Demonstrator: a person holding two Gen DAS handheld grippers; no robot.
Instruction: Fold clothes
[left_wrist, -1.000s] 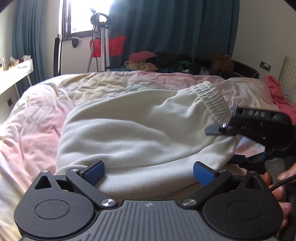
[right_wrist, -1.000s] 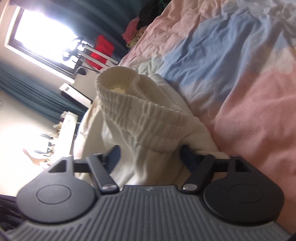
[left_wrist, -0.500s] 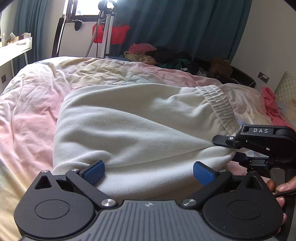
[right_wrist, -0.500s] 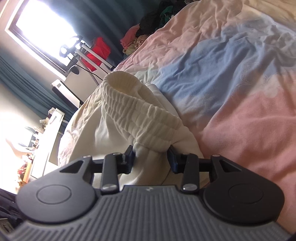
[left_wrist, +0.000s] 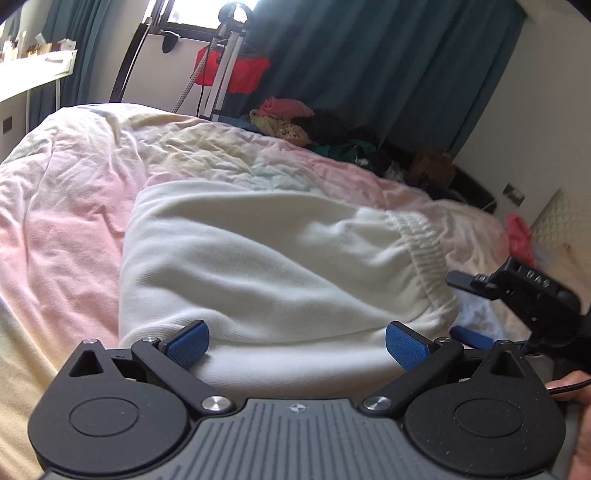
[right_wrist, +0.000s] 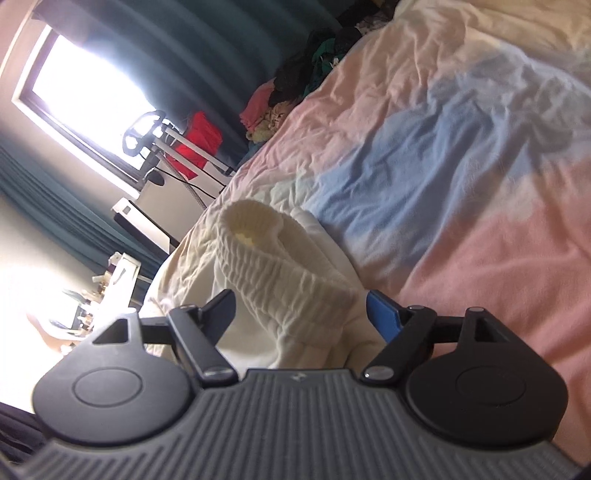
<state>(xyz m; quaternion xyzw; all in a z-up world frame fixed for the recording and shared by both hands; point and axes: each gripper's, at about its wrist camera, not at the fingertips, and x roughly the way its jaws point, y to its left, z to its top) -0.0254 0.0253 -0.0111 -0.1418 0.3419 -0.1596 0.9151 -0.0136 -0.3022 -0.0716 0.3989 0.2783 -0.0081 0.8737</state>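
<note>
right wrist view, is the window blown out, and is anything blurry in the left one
Right wrist view: the window is blown out to pure white, and glare washes out the shelf area at lower left. Left wrist view: light is more even, but the white garment and its elastic waistband look smeared with motion blur; the left gripper stays sharp.

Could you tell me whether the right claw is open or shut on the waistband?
Open: the right claw has its fingers spread either side of the cream waistband.
</note>
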